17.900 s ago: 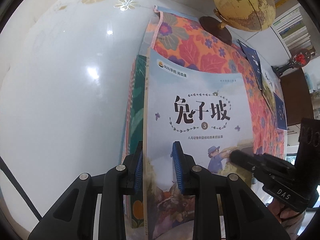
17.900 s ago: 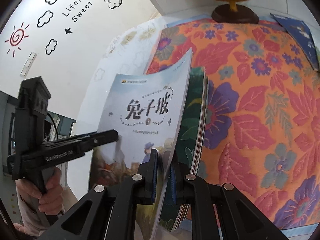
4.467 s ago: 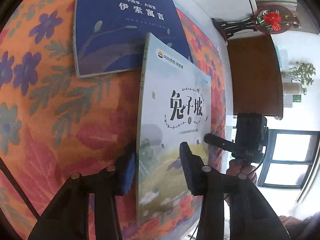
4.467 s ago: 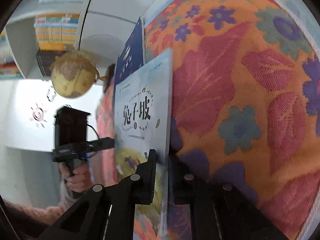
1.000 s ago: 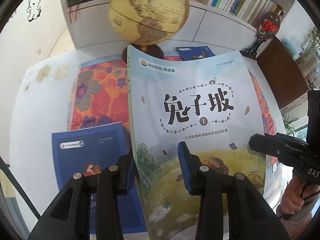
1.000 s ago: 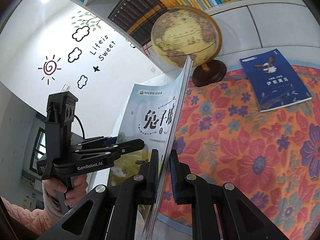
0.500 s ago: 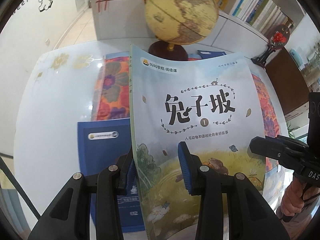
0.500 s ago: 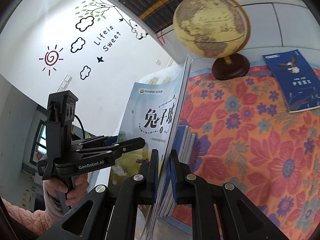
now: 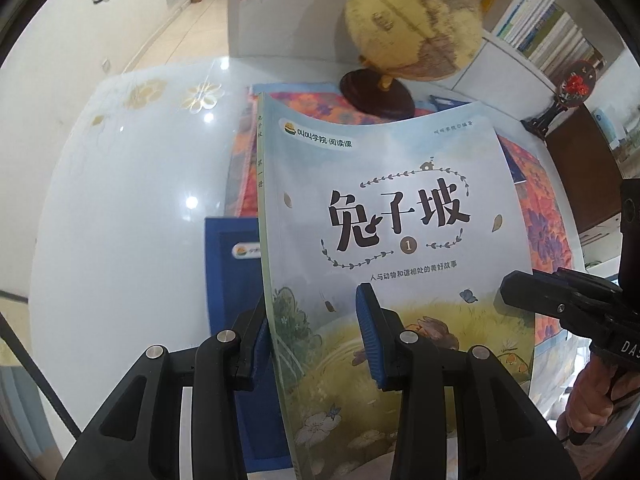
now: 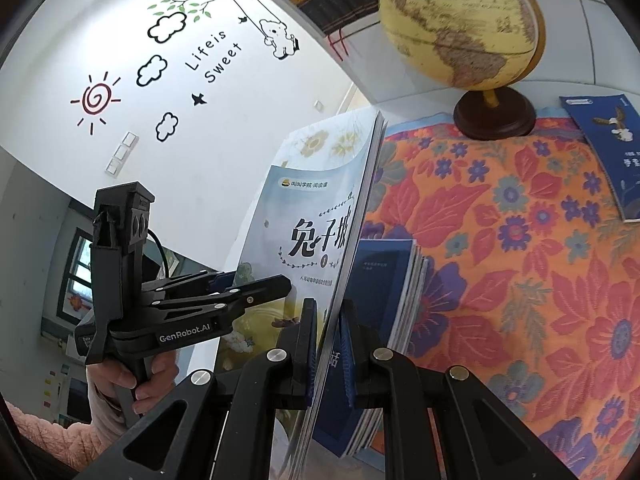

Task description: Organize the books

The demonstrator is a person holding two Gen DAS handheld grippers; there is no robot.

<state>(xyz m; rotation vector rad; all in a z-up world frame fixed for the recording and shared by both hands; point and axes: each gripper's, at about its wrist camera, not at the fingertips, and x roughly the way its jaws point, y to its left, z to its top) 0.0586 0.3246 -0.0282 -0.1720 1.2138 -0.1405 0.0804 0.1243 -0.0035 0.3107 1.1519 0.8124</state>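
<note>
A pale blue picture book [image 9: 380, 200] marked with a 1 hangs tilted above the table, cover towards the left wrist camera. My left gripper [image 9: 312, 312] is shut on its lower part near the spine, one finger under it and one on the cover. My right gripper [image 10: 328, 312] is shut on the book's [image 10: 304, 220] opposite edge and shows as a black tip [image 9: 560, 304] in the left wrist view. Under the book lies a stack of blue books [image 10: 380, 280], partly hidden by it [image 9: 228, 280]. Another blue book [image 10: 612, 160] lies flat at the right.
An orange flowered cloth [image 10: 520, 240] covers much of the glossy white table [image 9: 120, 200]. A yellow globe [image 10: 460, 24] on a dark round base stands at the back. Bookshelves line the wall behind. A person's hand [image 10: 120, 380] grips the left gripper's handle.
Both grippers have carried the book leftward across the table and slightly down. The blue stack now sits right beneath it, and the globe has shifted to the right in both views.
</note>
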